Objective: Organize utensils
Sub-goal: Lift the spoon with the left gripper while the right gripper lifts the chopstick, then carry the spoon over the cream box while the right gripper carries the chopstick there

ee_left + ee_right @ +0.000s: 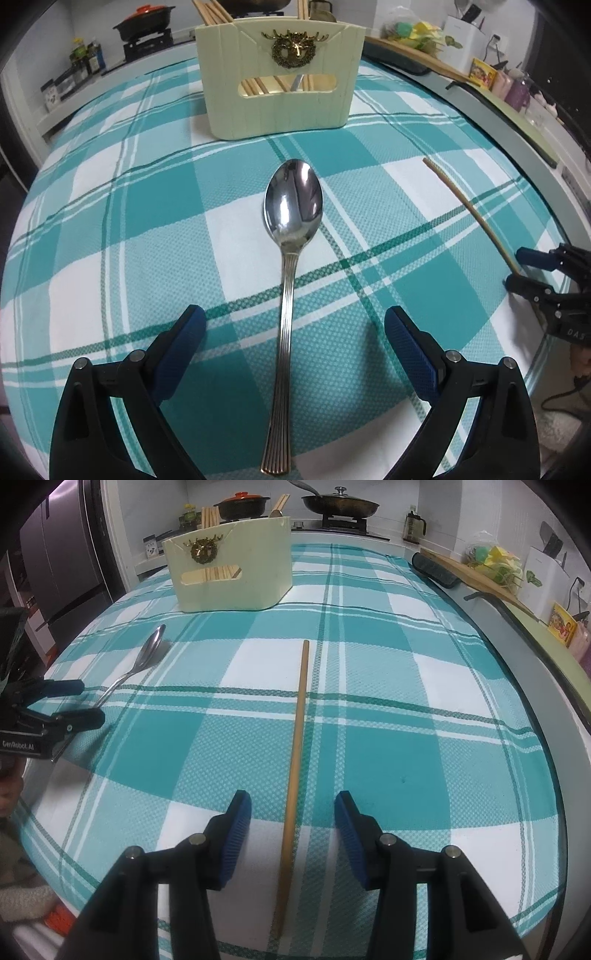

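Spoon point(293, 206) lies flat on the checked cloth point(110, 206) mid-worktop, bowl toward the cream utensil caddy point(280, 74) at the far edge, handle end toward the near edge. Single chopstick point(299, 738) lies to its right, about parallel, well apart from it, pointing to the far edge

Step in hand, as I read it: two pickups being lined up, neither closed yet

Left gripper point(295, 343): fingers point(181, 347) spread about as wide as they go, spoon handle centred between them, pads clear of it on both sides. Nothing held

Right gripper point(293, 834): fingers point(236, 834) roughly half open, straddling the near part of the chopstick, gaps both sides, no contact. Nothing held

Doing it well:
- spoon: handle is thin and flat on cloth, so bring tips right down to the fabric before closing; grip the ribbed handle, not the neck, or the heavy bowl will swing it
- chopstick: round, may roll; keep it centred, close slowly and square. A grip near the end will make it droop, further up looks safer
- caddy already has chopsticks point(210, 13) upright in its left compartment; match like with like, drop in vertical

Risk: pinching cloth with the tips
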Demonstrator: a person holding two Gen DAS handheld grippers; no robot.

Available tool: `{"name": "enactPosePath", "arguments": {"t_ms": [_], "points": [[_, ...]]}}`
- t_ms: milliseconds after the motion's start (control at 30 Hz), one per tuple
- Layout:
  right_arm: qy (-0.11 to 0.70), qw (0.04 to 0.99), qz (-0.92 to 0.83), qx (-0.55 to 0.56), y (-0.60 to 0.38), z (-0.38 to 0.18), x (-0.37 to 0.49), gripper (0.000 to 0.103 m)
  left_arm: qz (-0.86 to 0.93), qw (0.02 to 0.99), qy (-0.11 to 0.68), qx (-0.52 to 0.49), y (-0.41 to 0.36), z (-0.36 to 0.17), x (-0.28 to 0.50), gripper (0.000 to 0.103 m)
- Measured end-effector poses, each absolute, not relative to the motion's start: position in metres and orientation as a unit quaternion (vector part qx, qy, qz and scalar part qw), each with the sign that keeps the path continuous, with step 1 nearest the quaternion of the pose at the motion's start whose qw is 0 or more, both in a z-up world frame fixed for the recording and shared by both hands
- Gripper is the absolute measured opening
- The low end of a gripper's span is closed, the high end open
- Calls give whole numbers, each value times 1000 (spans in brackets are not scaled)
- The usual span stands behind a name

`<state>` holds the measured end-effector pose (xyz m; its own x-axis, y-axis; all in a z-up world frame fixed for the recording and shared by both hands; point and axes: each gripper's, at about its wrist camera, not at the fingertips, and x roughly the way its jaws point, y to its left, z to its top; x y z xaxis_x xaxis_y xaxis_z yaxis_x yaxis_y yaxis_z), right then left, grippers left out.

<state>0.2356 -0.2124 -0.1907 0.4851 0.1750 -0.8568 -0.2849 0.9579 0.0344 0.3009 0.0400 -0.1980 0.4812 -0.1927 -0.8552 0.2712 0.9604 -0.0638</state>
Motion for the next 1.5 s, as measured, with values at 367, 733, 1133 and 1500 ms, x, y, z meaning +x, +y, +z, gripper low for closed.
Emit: {"name": "enactPosePath", "arguments": {"t_ms": [367, 733, 1133, 1500], "points": [[530, 828, 176, -50, -212, -188, 267, 49, -154, 844, 512, 50, 38, -208, 353, 97], [550, 813, 186, -45, -208, -189, 309, 40, -161, 843, 506, 84, 32, -207, 370, 88], [551, 811, 180, -84, -174, -192, 365, 6, -165, 849, 498, 64, 33, -200, 379, 42], [493, 848, 194, -18, -191, -149, 342, 6, -146, 888, 436, 14, 60, -153, 343, 42]]}}
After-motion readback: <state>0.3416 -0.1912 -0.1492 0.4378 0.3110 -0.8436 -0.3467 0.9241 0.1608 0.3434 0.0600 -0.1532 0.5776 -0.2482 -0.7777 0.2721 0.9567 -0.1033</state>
